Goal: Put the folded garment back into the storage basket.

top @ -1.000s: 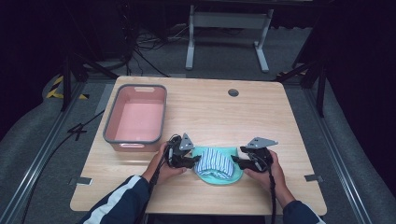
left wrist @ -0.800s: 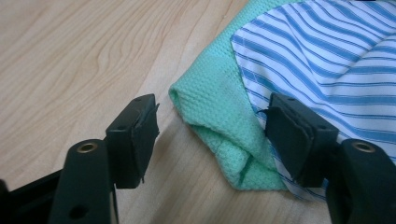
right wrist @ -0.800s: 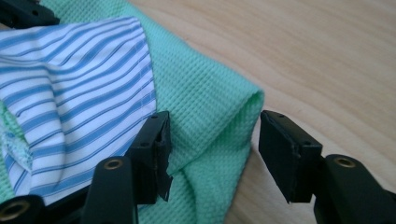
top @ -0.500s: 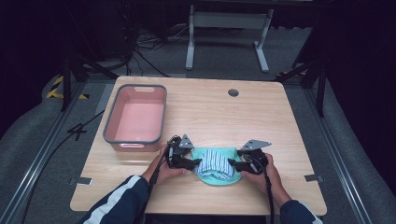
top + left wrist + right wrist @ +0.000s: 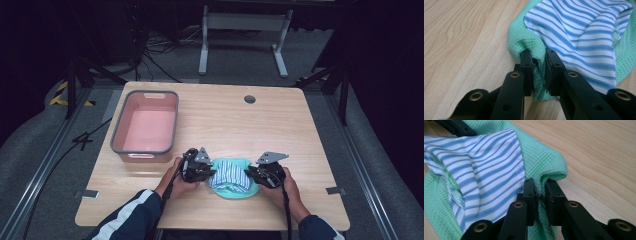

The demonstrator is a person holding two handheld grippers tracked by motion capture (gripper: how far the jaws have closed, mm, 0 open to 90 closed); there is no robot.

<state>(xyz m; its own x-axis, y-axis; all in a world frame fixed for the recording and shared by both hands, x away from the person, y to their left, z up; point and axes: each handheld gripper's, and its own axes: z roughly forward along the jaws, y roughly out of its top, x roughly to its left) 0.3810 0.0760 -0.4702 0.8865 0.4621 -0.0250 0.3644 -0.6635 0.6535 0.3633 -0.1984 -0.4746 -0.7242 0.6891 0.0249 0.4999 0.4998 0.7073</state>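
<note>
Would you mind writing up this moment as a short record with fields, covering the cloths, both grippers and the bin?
surface: wooden table
green cloth: waffle-knit, lying near the table's front edge, between the two grippers
striped cloth: blue and white, resting on top of the green cloth
left gripper: jaws pinching a fold at the green cloth's edge
right gripper: jaws pinching a fold at the opposite edge
pink bin: empty, on the table's left side, apart from the cloths

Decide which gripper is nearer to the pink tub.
Left. The left gripper sits just below the pink tub's near right corner; the right gripper is across the folded cloth, farther away.
</note>
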